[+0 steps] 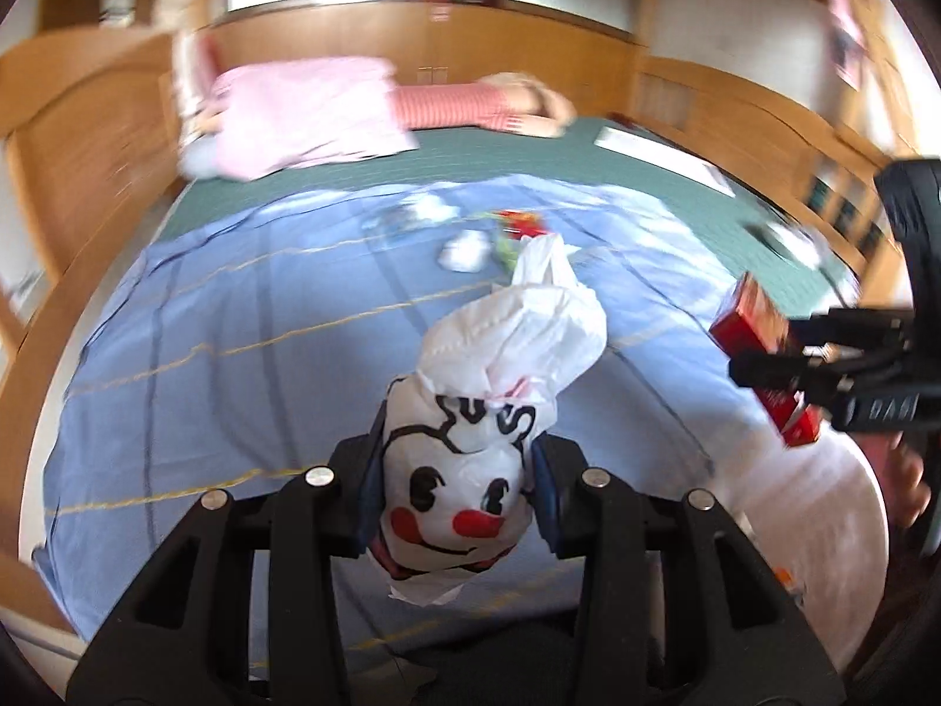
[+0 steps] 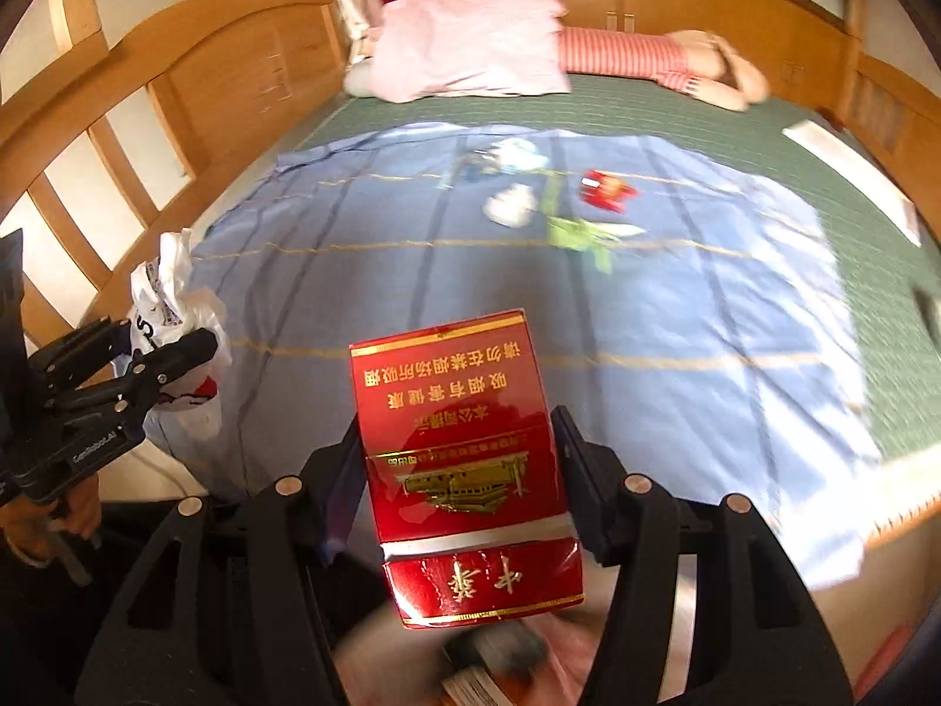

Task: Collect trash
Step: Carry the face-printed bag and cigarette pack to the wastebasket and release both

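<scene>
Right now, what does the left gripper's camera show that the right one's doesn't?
Only the left wrist view shows the cartoon face printed on the white plastic bag that the left gripper clamps. Only the right wrist view shows the gold print on the red cigarette pack held by the right gripper, plus a green leafy scrap in clear sight. Both show the blue sheet, crumpled tissue, a small red wrapper and a pink pillow.

Motion-smeared throughout: pillow (image 1: 306, 112) and wall panels at 12 o'clock. Tiny, unreadable litter (image 1: 470, 247) mid-bed. Bag (image 1: 470, 459) partly hidden behind the left gripper (image 1: 456, 497). Box (image 2: 464, 459) partly behind gripper pads (image 2: 579, 482). Blurred clutter (image 2: 494, 665) at 6 o'clock, cut by the edge.
</scene>
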`<state>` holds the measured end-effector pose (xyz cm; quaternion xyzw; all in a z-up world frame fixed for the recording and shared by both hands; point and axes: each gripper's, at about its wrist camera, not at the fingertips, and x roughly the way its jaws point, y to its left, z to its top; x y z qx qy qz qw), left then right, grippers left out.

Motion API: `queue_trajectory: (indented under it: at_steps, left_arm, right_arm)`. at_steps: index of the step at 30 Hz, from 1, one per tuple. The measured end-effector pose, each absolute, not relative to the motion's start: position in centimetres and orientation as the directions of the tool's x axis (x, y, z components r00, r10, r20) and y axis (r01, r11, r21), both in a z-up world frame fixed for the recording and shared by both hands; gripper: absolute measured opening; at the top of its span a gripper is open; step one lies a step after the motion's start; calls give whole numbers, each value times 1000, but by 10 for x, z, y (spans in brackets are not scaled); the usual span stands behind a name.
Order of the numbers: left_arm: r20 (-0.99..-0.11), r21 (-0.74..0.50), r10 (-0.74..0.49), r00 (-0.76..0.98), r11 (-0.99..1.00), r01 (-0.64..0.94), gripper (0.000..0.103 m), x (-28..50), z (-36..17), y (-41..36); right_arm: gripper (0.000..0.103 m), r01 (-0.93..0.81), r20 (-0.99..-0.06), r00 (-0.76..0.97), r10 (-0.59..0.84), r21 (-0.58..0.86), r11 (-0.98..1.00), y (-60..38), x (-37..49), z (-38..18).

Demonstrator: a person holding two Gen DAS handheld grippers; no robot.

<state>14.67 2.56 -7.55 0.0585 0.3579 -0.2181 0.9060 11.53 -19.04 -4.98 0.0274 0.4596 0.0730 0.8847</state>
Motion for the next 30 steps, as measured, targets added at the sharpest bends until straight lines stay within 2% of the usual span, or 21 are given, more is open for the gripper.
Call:
queue_trajectory:
  at_steps: [5,6,8,9,12,16,17,19,20,21,24,27,30]
  left_arm:
    - [-680,-59,-455,574,815,576,42,114,-76,-18]
    - [-679,-55,-473,562,795,604,42,107,-76,-27]
    - [-682,-51,-503,531,757,651,42,95,-79,-44]
    - [-684,-55,-519,512,737,673,42,90,-81,-52]
    - [-692,-87,-576,436,665,741,42,74,-87,-74]
    - [-693,-200,-669,270,538,819,42,55,-102,-100]
    - [-694,-236,-688,212,496,836,45,50,-107,-107]
    - [-699,-279,-705,122,425,861,62,40,-115,-119]
    - [-696,-289,-710,105,412,864,78,37,-118,-120]
    - [-692,-301,-716,95,405,864,88,35,-120,-122]
    - [-669,-309,-731,132,435,846,91,45,-114,-111]
    - [-627,-340,-737,252,550,763,94,81,-101,-76]
    - [-637,-335,-650,415,718,611,94,127,-93,-35]
  right_arm:
    - [60,-29,-870,481,105,104,994,-224,54,-67]
    - [62,-28,-891,438,118,118,993,-227,44,-76]
    - [74,-3,-926,353,138,146,989,-236,26,-95]
    - [80,22,-924,353,144,162,987,-243,19,-97]
    - [87,126,-891,432,140,213,969,-270,8,-84]
    - [87,268,-828,546,129,318,910,-311,2,-58]
    - [87,277,-810,572,133,344,897,-317,2,-53]
    - [87,287,-795,594,124,354,890,-322,1,-49]
    - [87,288,-790,602,119,354,890,-322,5,-48]
    - [88,288,-785,608,118,356,889,-324,5,-47]
    - [88,292,-761,637,118,380,878,-328,12,-44]
    - [90,296,-760,639,117,384,875,-329,30,-41]
    - [90,258,-760,638,121,360,896,-317,65,-30]
